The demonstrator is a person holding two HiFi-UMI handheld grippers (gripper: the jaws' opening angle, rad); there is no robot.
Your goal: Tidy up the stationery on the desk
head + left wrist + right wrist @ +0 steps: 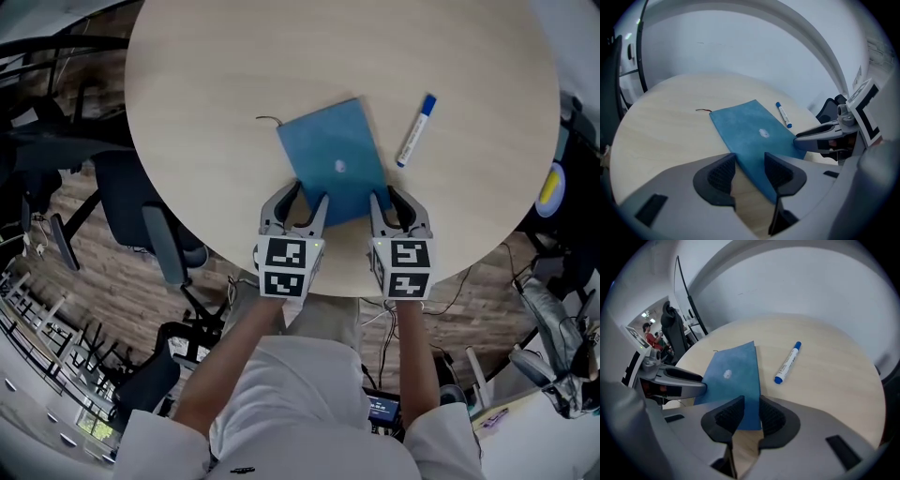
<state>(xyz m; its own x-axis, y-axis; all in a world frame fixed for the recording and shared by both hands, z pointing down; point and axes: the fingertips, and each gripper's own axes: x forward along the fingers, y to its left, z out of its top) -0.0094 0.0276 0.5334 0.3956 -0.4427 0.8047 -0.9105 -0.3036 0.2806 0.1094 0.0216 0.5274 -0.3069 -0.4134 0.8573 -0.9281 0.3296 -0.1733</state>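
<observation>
Left tool (305, 202) and right tool (389, 199), jaws parted, are straddling near corners of the blue notebook (333, 159) on the tabletop (206, 94).

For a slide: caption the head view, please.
Left gripper and right gripper, open, at the near edge of a blue notebook; marker beside it.

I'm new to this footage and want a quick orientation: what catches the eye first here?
A blue notebook lies near the middle of the round wooden table, with a blue-capped white marker just to its right. The left gripper and the right gripper sit at the notebook's near edge, jaws apart, one at each near corner.
</observation>
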